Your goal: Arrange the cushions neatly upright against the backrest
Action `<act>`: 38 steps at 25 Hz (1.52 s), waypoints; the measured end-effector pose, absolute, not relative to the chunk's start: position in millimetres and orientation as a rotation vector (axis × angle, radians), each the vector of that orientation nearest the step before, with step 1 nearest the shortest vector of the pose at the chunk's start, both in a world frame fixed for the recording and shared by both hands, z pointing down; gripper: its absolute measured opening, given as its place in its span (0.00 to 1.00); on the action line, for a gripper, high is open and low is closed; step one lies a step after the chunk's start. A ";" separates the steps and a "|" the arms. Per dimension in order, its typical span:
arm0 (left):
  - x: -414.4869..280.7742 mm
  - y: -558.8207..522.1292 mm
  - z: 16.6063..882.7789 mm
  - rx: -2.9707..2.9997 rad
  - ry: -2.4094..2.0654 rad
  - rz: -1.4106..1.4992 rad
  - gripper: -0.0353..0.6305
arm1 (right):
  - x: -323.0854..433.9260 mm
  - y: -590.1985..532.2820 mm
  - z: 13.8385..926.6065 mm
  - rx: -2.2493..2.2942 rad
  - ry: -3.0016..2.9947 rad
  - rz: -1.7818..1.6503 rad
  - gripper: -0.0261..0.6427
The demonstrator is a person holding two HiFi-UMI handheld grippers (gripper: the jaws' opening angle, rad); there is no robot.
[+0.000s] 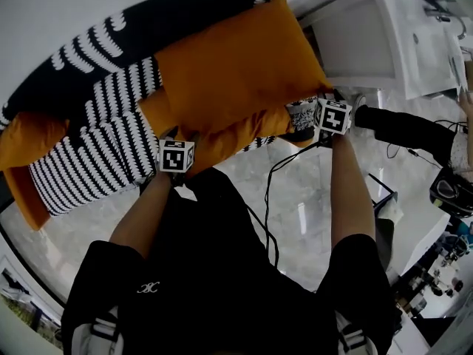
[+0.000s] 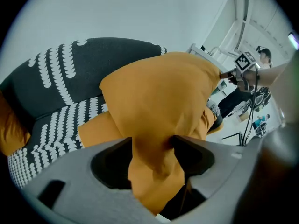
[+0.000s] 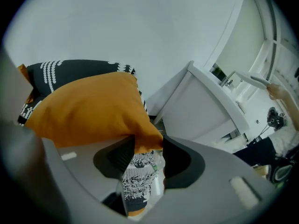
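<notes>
Fingers (image 2: 194, 157) stand apart around orange cushion (image 2: 159, 92) corners.

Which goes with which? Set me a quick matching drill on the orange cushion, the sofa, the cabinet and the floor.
1 orange cushion
2 sofa
3 cabinet
4 floor

A glossy marbled tiles
B edge between the jaws of left claw and right claw
C white, past the sofa's right end
D black with white pattern

Pairs: 1-B; 2-D; 3-C; 4-A
</notes>
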State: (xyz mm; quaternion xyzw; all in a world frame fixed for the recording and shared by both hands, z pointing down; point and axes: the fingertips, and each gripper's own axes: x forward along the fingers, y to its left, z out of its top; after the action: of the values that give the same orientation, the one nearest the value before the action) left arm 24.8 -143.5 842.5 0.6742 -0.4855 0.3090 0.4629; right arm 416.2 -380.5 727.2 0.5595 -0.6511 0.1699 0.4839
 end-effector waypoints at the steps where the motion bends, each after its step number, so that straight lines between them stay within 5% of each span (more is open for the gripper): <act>1: 25.6 -143.9 843.0 1.672 -1.180 0.753 0.46 | 414.5 -380.7 728.2 1.358 -1.584 0.408 0.33; 5: 33.6 -146.9 838.1 1.739 -1.149 0.781 0.22 | 408.6 -378.6 728.2 1.344 -1.580 0.378 0.09; 9: 34.0 -155.1 827.2 1.749 -1.154 0.798 0.08 | 407.5 -381.4 724.7 1.364 -1.596 0.456 0.07; 38: -182.8 -134.5 631.3 1.747 -1.647 0.469 0.06 | 203.7 -361.4 564.0 1.301 -2.054 0.420 0.06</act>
State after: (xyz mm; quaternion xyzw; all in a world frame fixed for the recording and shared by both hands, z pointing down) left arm -182.8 -134.5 631.3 0.6714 -0.6330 0.1803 0.3406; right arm 203.7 -361.4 564.0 0.4975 -0.7856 0.1608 0.3308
